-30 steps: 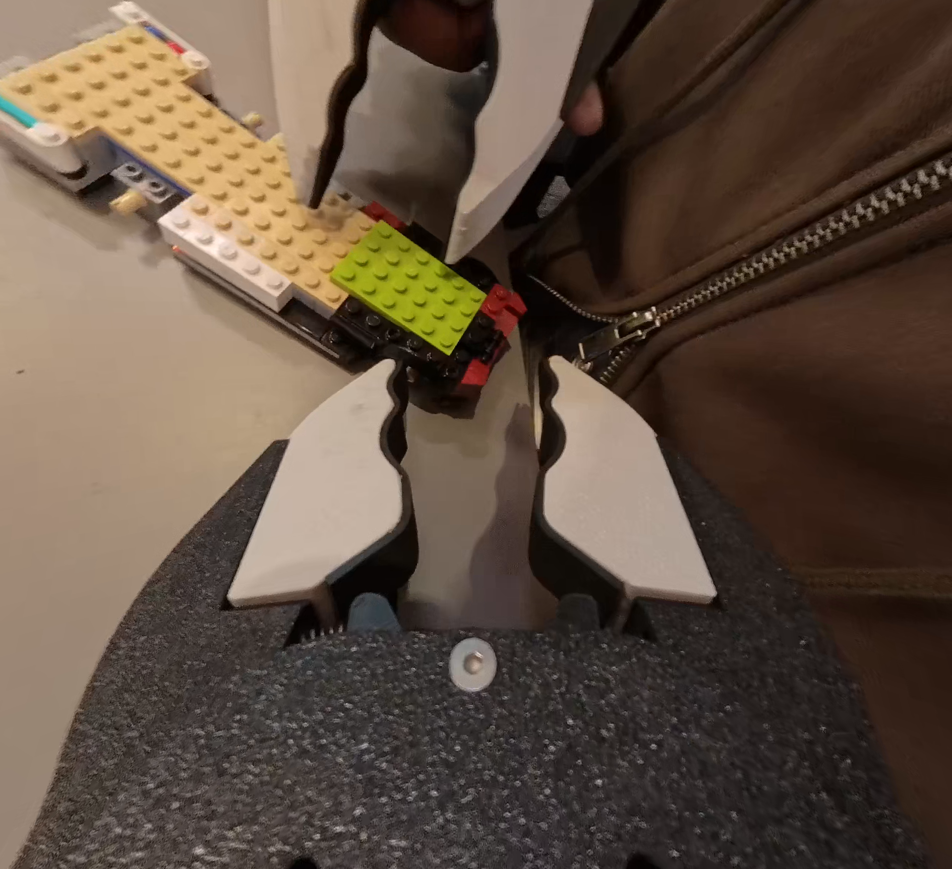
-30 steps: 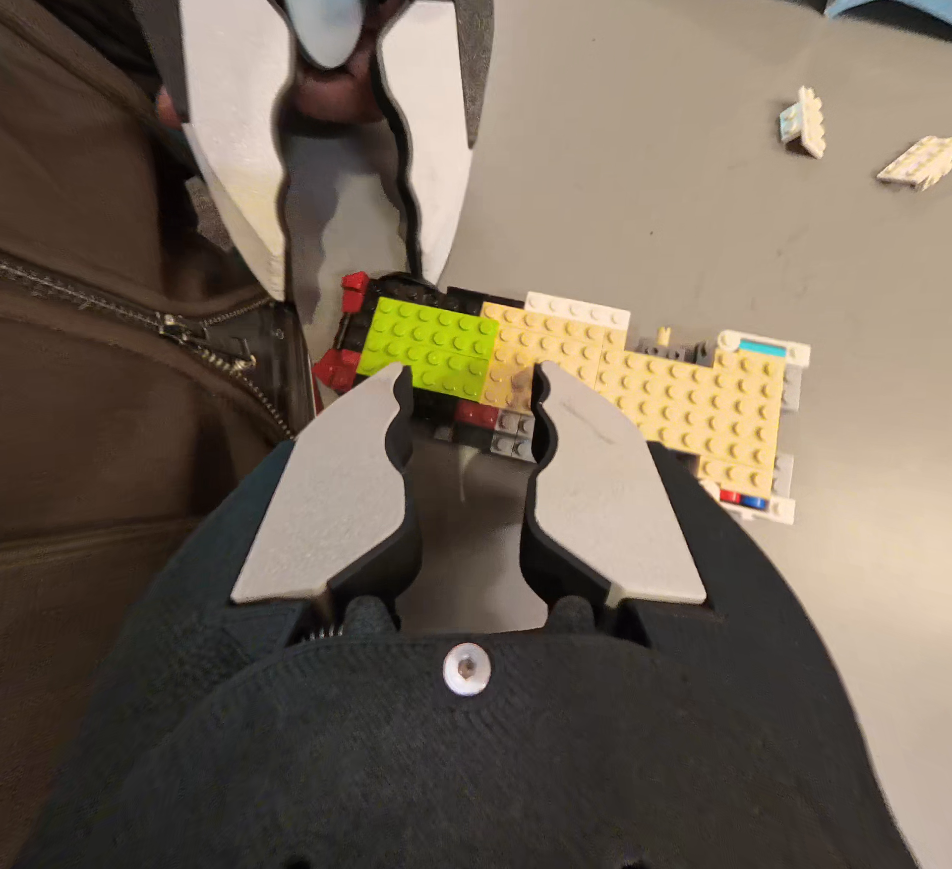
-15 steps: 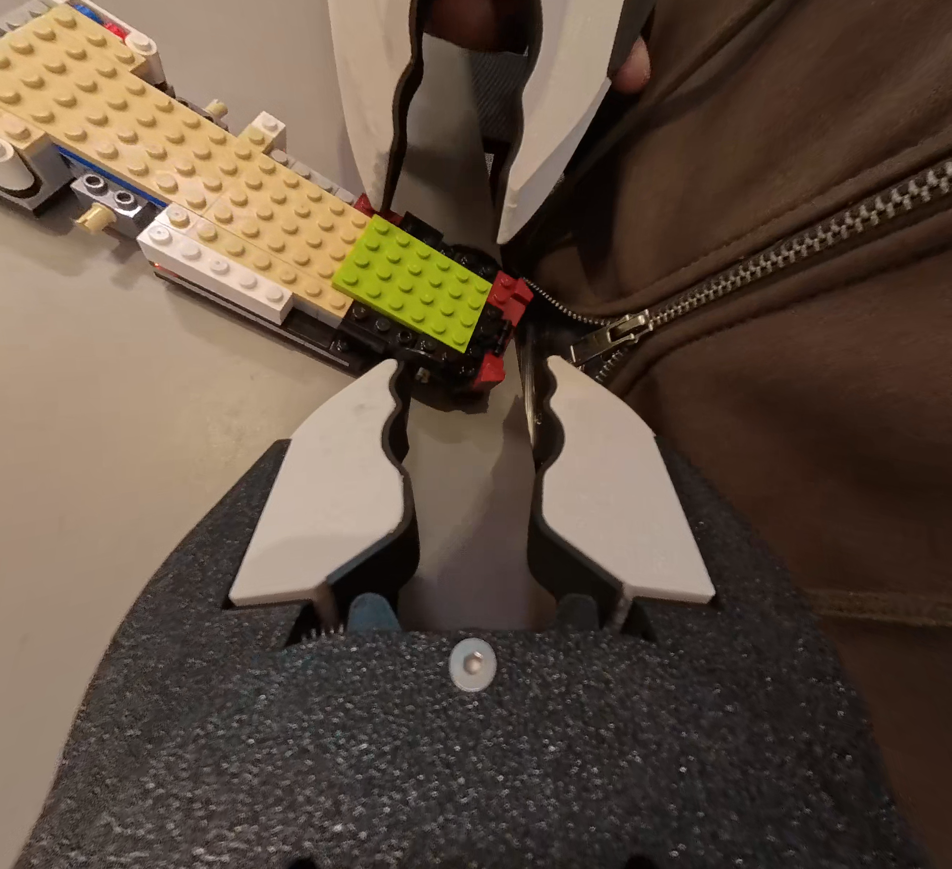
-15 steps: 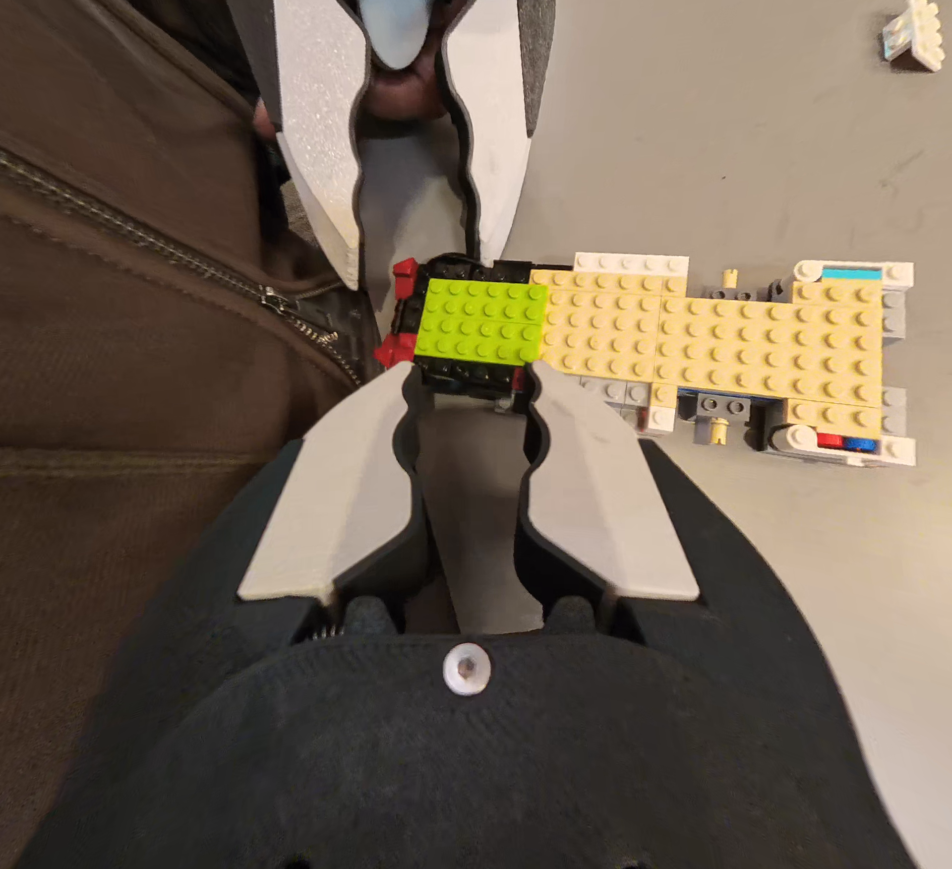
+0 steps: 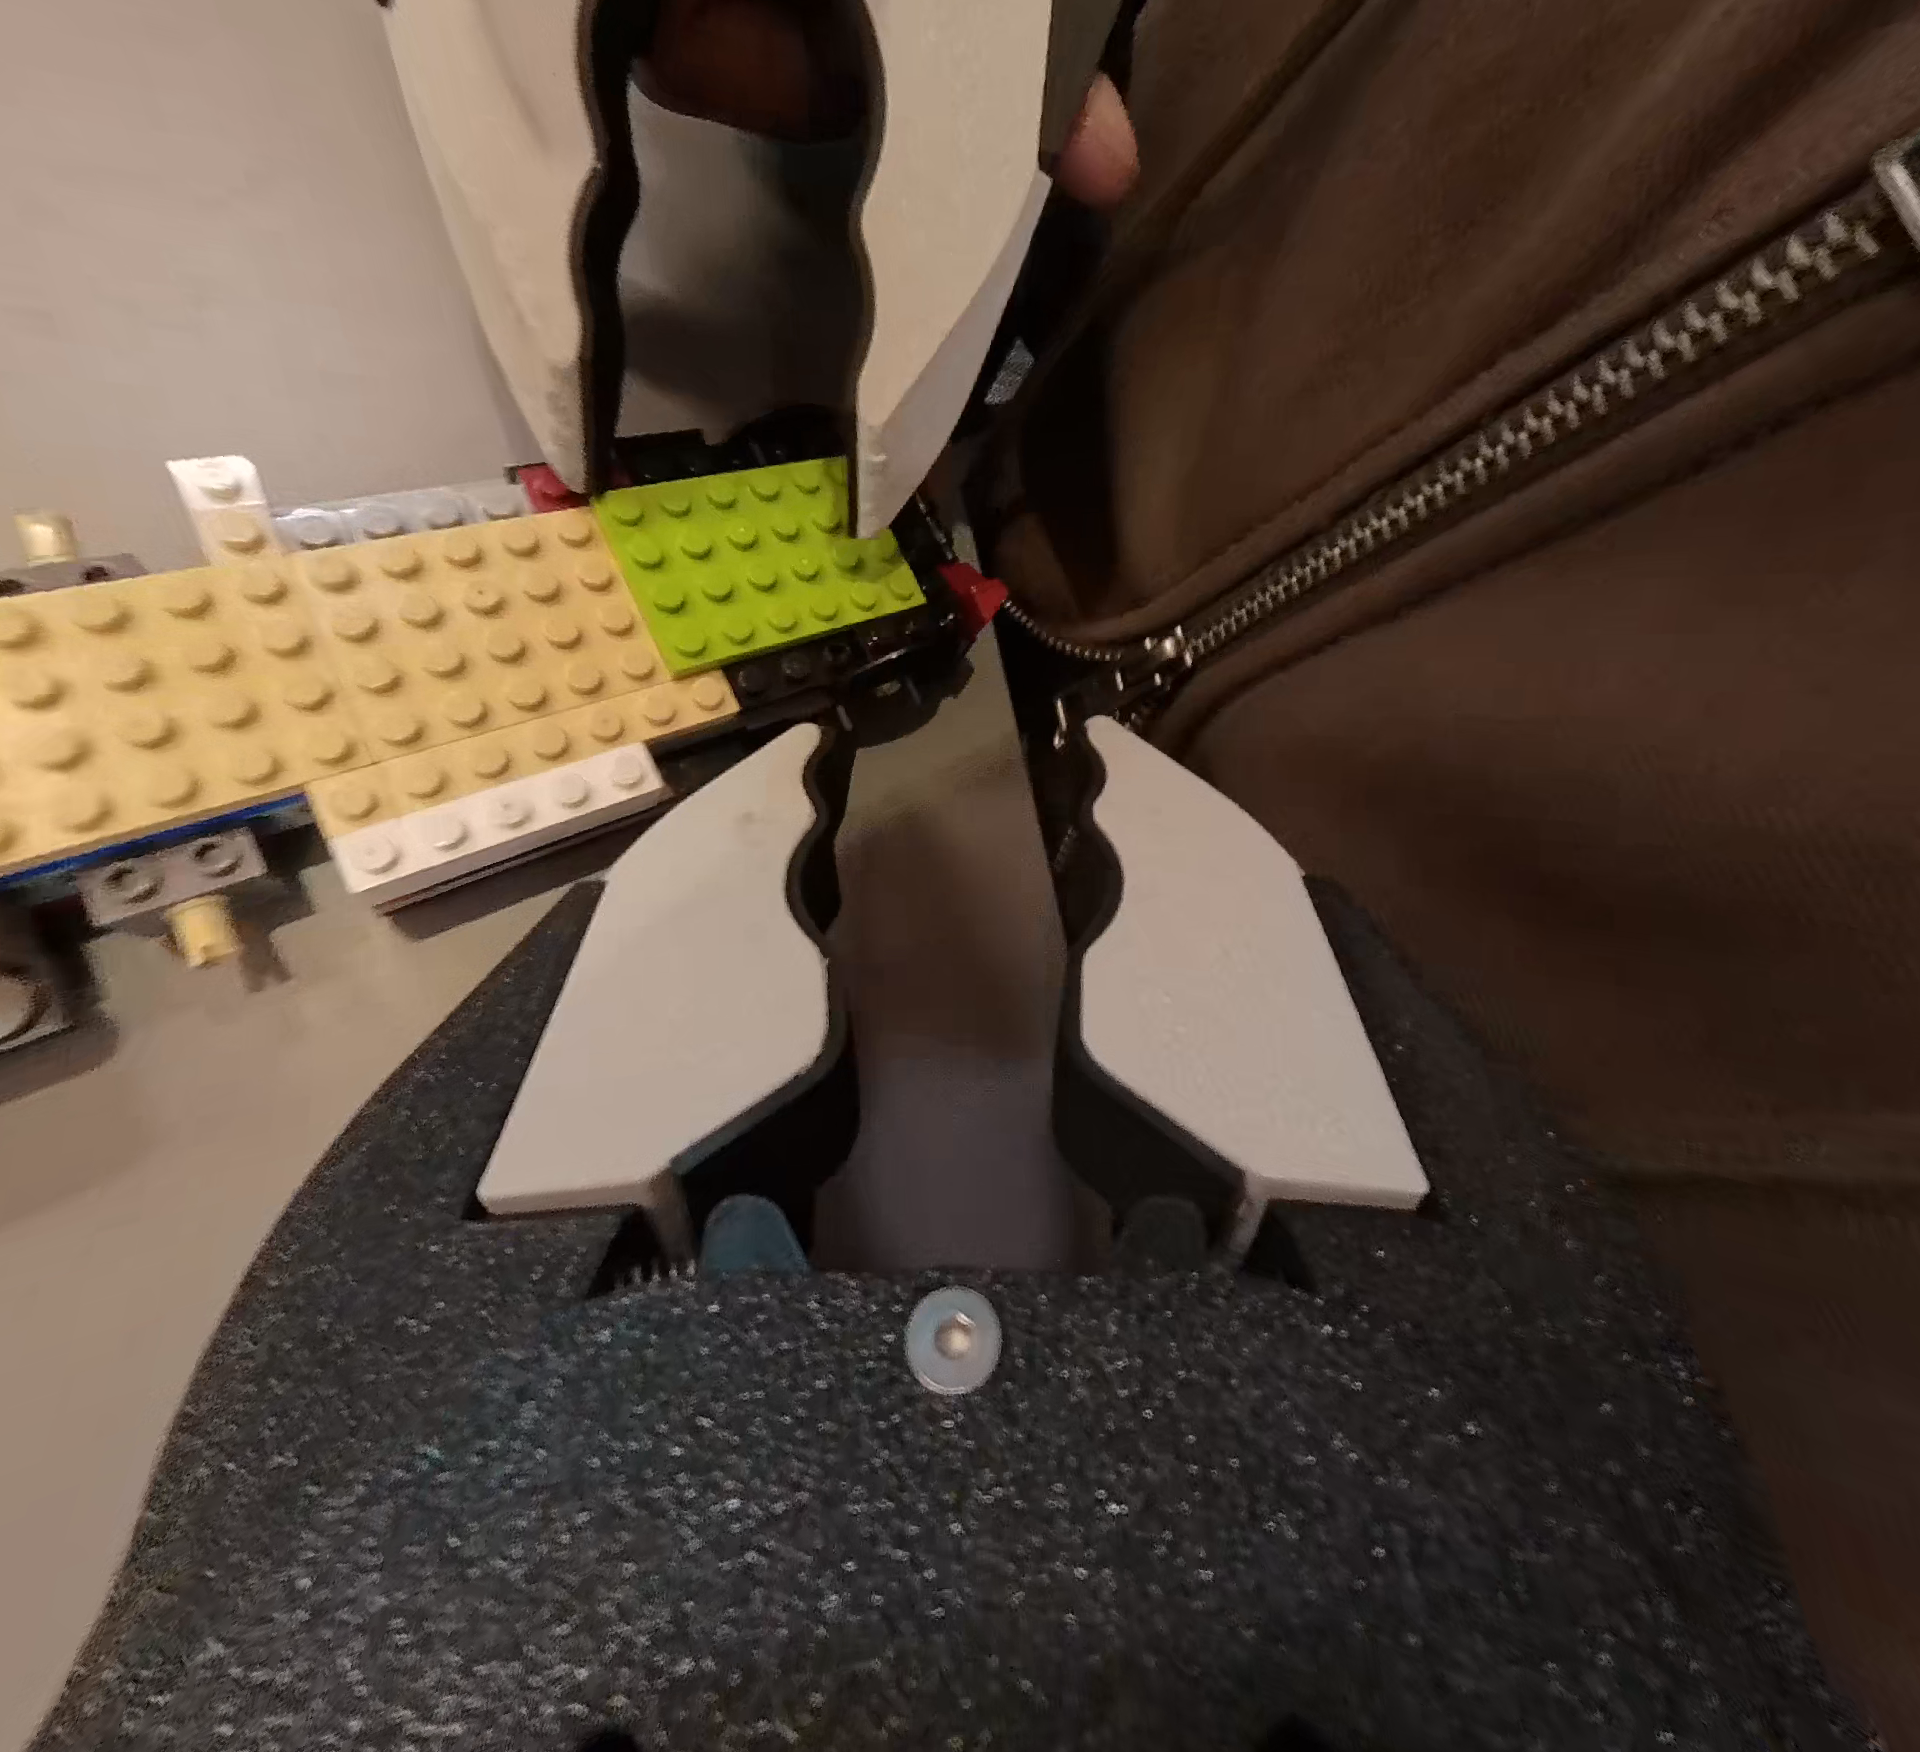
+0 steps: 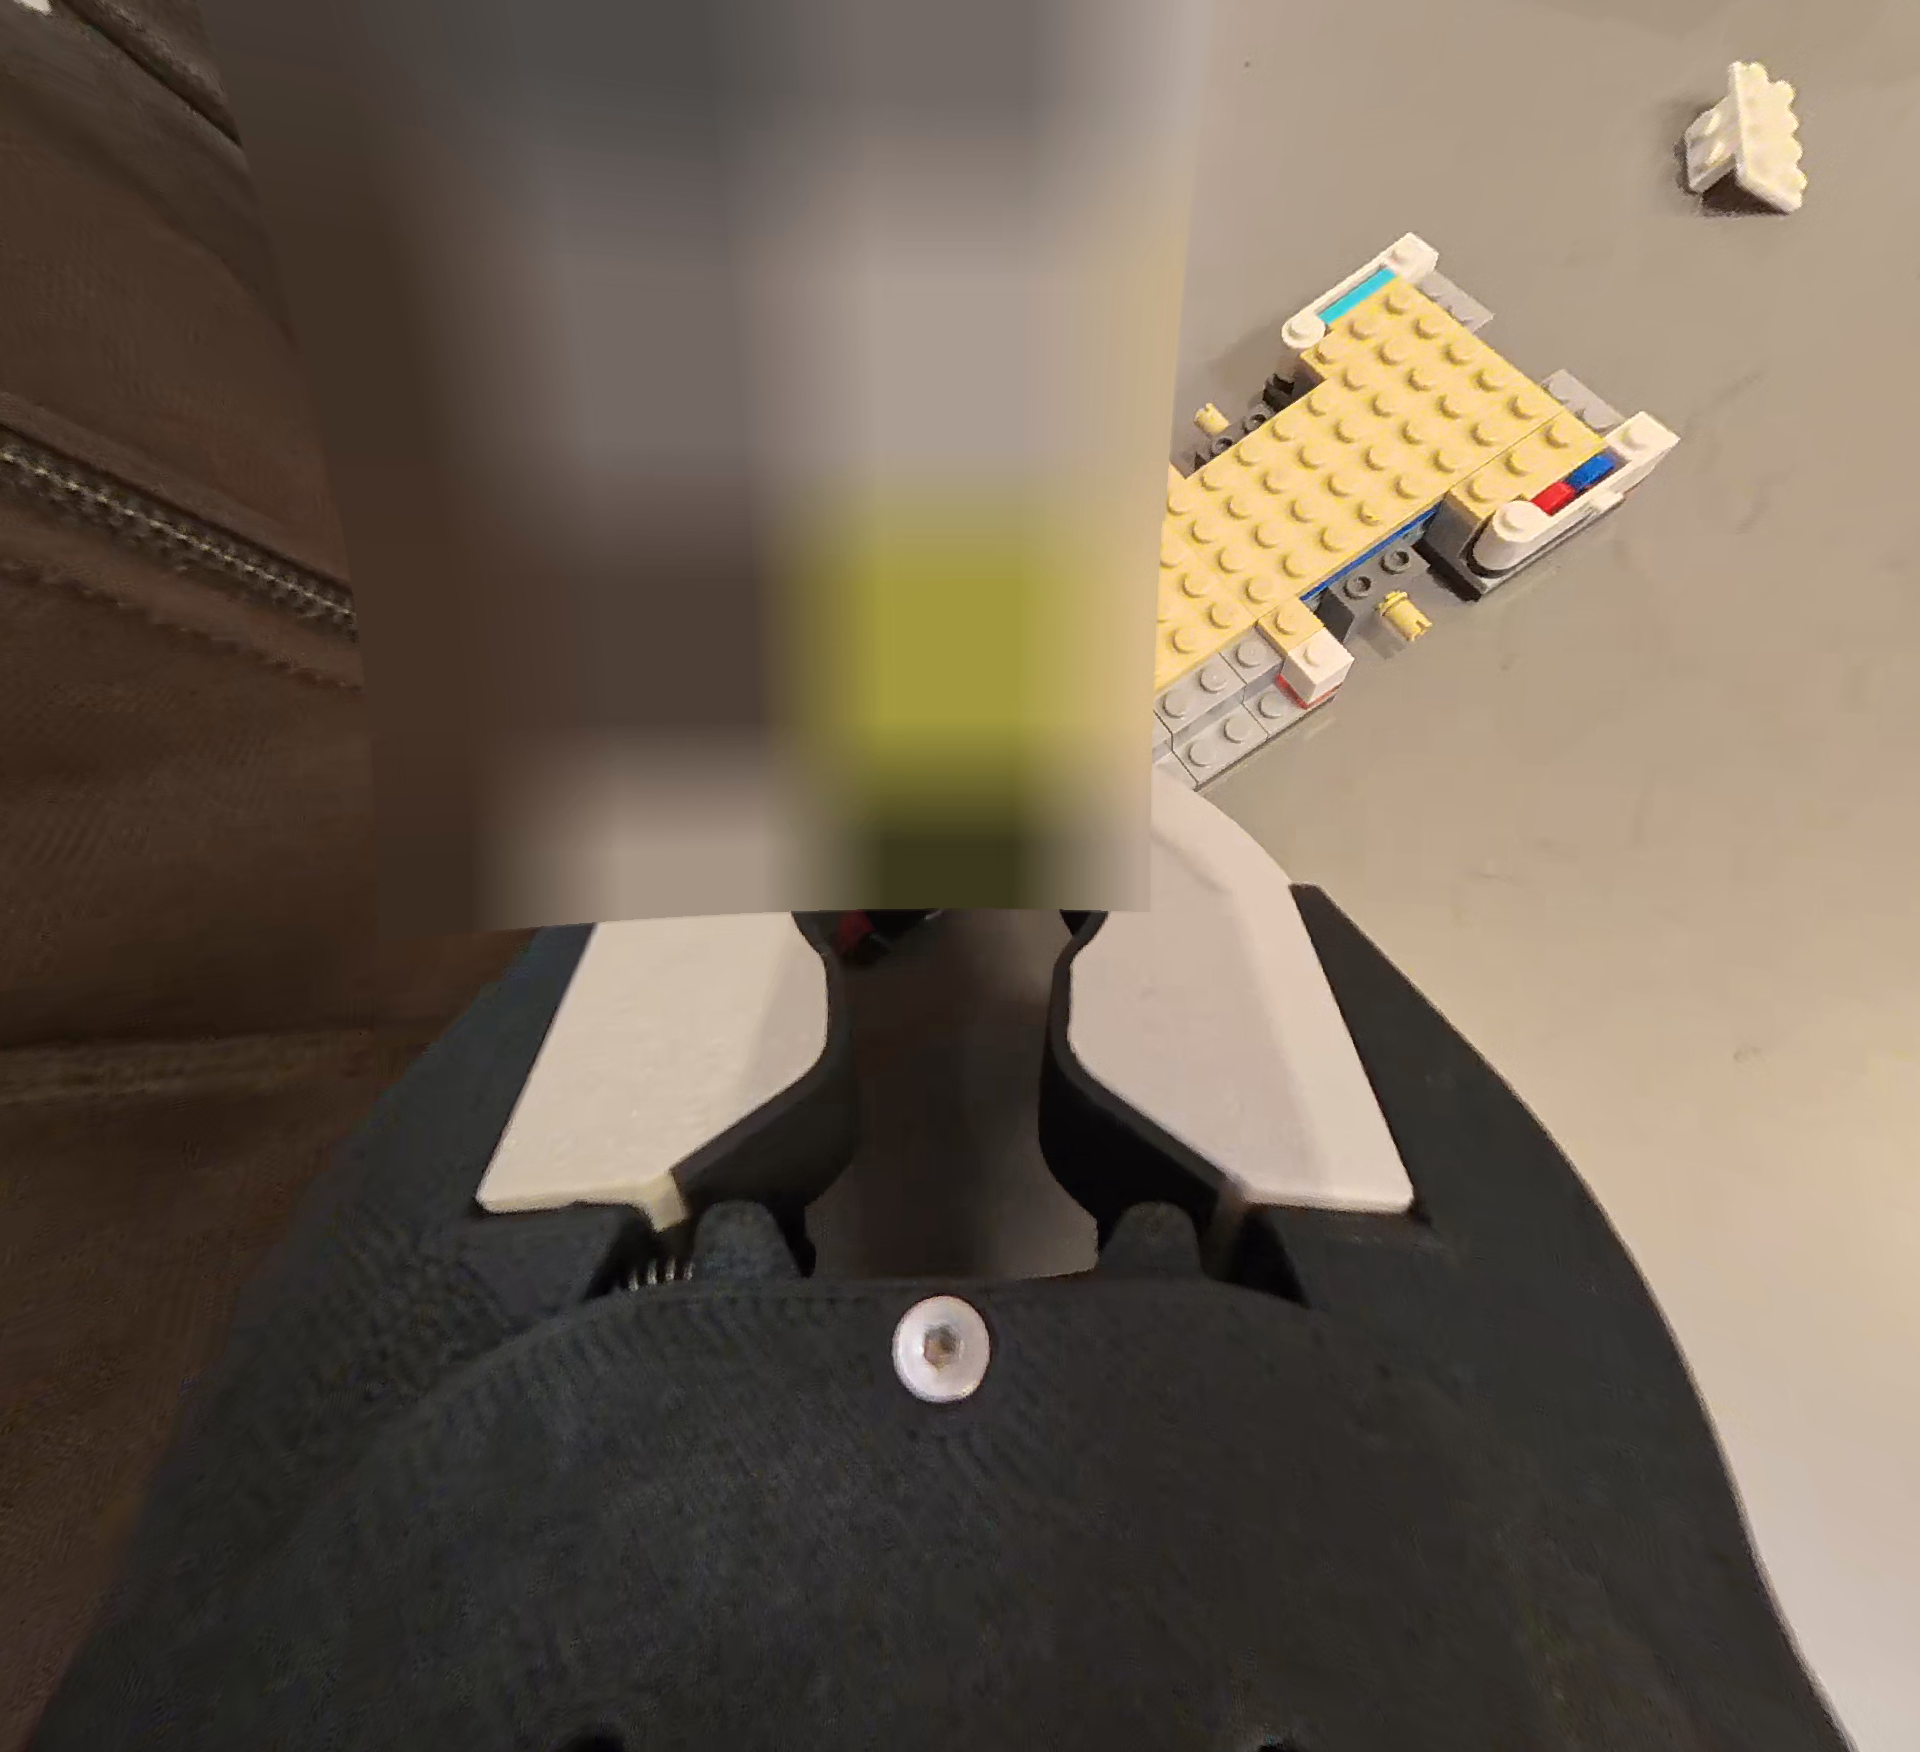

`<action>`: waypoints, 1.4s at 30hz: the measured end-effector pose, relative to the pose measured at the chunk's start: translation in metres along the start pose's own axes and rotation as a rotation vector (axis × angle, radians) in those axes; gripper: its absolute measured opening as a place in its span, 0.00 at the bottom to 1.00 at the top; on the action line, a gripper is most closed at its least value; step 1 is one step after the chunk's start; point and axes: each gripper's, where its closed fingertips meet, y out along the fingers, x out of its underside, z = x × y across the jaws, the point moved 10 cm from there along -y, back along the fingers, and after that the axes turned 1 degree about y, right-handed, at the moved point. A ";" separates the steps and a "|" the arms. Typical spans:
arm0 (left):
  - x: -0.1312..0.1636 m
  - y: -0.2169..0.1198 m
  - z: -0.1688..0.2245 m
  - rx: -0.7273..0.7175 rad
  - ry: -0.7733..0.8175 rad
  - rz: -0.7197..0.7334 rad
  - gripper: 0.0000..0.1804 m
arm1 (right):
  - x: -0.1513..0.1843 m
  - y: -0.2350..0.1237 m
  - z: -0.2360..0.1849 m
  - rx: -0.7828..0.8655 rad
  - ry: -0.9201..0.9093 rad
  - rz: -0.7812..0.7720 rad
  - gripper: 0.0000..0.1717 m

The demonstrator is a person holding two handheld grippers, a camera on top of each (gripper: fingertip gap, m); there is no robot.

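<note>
The left gripper (image 5: pixel 951 746) sits low over the table (image 5: pixel 208 196), jaws apart, beside the brick model's (image 5: pixel 312 663) black end. The right gripper (image 5: pixel 727 466) reaches from opposite, fingertips spread across the green plate (image 5: pixel 748 570). No writing shows.

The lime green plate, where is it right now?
In the left wrist view, the lime green plate tops the brick model's right end, adjoining the tan plates.

Left claw (image 5: pixel 951 746) open, fingertips just short of brick model's (image 5: pixel 416 663) black end. Right claw (image 5: pixel 727 476) open, straddling lime plate (image 5: pixel 748 570). Brown zipped jacket (image 5: pixel 1507 559) alongside.
</note>
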 end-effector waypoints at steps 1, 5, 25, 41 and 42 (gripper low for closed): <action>-0.001 -0.006 -0.001 -0.014 0.015 -0.005 0.23 | 0.000 0.000 0.001 -0.007 -0.002 0.001 0.23; -0.013 -0.028 -0.012 -0.099 0.142 0.021 0.31 | -0.001 0.002 0.002 -0.024 -0.016 0.011 0.24; -0.025 0.001 -0.047 -0.184 0.703 -0.094 0.46 | -0.003 0.007 0.001 -0.002 -0.090 0.035 0.32; -0.021 0.009 -0.033 -0.104 0.823 -0.080 0.45 | -0.002 0.005 0.002 -0.212 -0.035 -0.028 0.24; -0.021 0.009 -0.033 -0.102 0.824 -0.078 0.44 | -0.002 0.005 0.002 -0.224 -0.032 -0.029 0.24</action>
